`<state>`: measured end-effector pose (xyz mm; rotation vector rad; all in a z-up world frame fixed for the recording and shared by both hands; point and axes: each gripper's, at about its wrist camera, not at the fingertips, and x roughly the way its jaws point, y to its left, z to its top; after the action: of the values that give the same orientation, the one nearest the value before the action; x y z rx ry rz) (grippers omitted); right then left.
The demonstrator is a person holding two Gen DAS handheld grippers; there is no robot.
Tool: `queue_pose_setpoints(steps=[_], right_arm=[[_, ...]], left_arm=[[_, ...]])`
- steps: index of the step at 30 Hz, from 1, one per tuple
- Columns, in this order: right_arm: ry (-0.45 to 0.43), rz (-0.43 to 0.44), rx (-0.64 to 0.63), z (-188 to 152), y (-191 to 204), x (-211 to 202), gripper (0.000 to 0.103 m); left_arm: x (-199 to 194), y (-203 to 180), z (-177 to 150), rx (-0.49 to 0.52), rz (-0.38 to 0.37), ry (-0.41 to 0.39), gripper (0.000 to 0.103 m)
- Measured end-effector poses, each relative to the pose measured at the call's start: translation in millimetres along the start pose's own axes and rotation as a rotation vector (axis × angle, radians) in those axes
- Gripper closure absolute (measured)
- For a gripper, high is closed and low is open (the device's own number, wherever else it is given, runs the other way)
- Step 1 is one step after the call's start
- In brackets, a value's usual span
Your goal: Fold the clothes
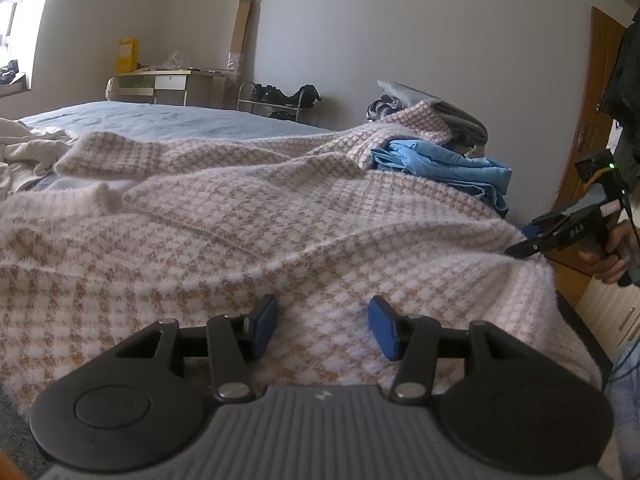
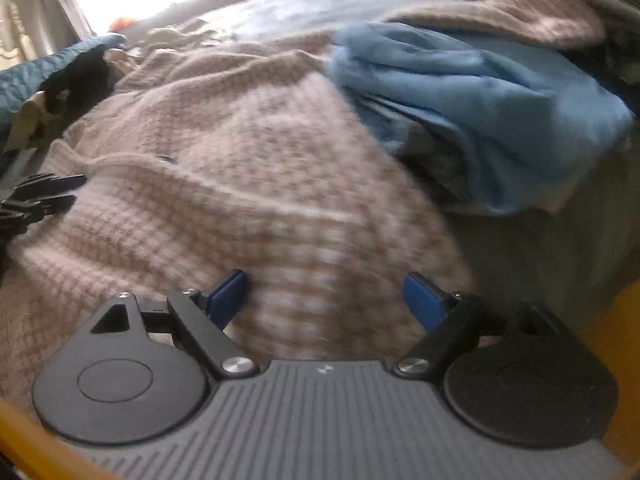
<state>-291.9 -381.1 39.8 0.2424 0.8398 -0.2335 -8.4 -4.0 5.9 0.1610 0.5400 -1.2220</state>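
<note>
A fuzzy pink-and-tan checked garment (image 1: 280, 216) lies spread and rumpled over the bed, one flap thrown across a folded stack. My left gripper (image 1: 324, 326) is open just over its near part, nothing between the blue pads (image 1: 264, 326). At the garment's right edge is my right gripper (image 1: 526, 240), held in a hand. The right wrist view is motion-blurred. There my right gripper (image 2: 326, 300) is open over the same garment (image 2: 240, 184), and the left gripper (image 2: 68, 191) shows at the left edge.
A folded blue garment (image 1: 444, 160) (image 2: 480, 100) sits on the stack at the right, grey clothes (image 1: 452, 114) behind it. A cream cloth (image 1: 24, 152) lies on the bed's blue sheet (image 1: 160, 120). Beyond are a desk (image 1: 172, 84), a shoe rack (image 1: 280, 100) and a wooden door (image 1: 592, 120).
</note>
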Motion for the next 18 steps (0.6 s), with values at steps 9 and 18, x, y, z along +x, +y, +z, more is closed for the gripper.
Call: queue_pose_setpoints(steps=[9, 18], right_arm=[[-0.113, 0.129, -0.056, 21.5, 47.8, -32.5, 0.017], [-0.089, 0.326, -0.284, 52.4, 148.1, 67.7, 0.015]], left_arm=[[4.3, -29.0, 1.9, 0.094, 0.204, 0.017, 0.0], [10.7, -26.9, -1.4, 0.105, 0.318, 0.024, 0.0]])
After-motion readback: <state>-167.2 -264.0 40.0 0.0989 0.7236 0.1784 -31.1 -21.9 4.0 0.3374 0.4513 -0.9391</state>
